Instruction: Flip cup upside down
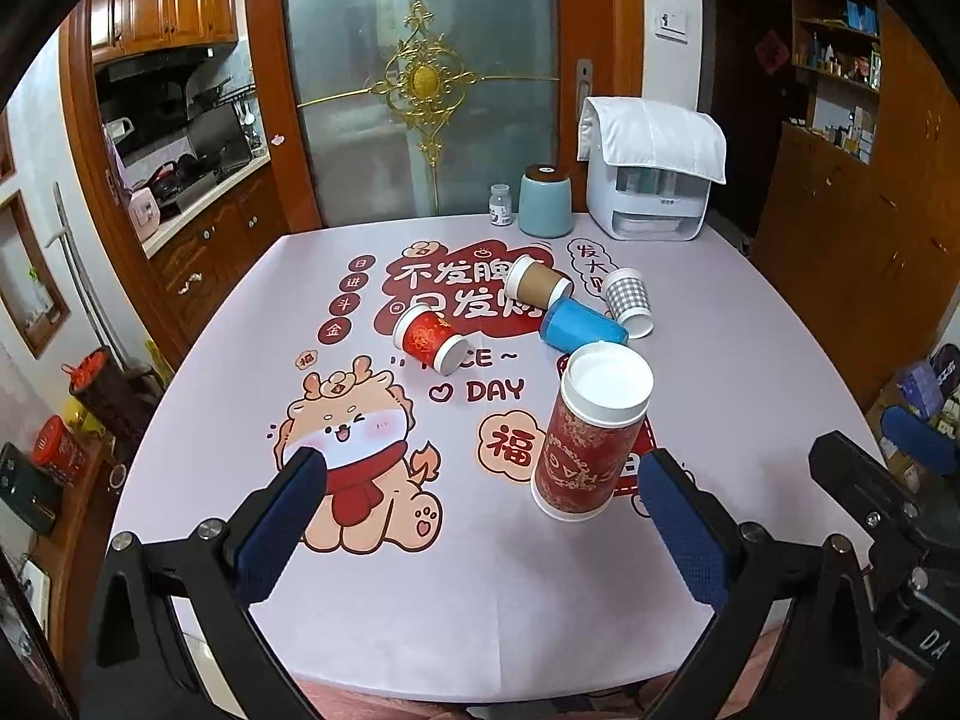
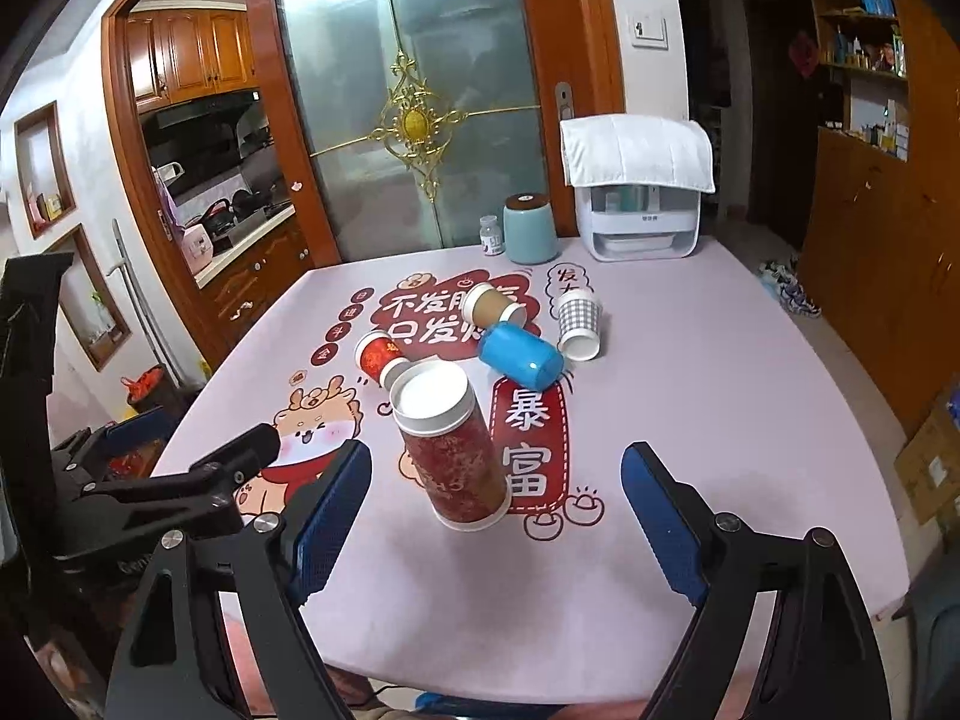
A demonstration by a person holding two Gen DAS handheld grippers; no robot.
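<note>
A tall dark-red patterned paper cup stands upside down on the printed tablecloth, white base up; it also shows in the right wrist view. My left gripper is open and empty, the cup just ahead near its right finger. My right gripper is open and empty, with the cup standing between and just beyond its fingers. Farther back lie a small red cup, a brown cup and a blue cup on their sides. A grey checked cup sits rim down, leaning.
A light-blue canister, a small white bottle and a white appliance under a cloth stand at the table's far edge. A glass door is behind. The table's near edge is close below my fingers.
</note>
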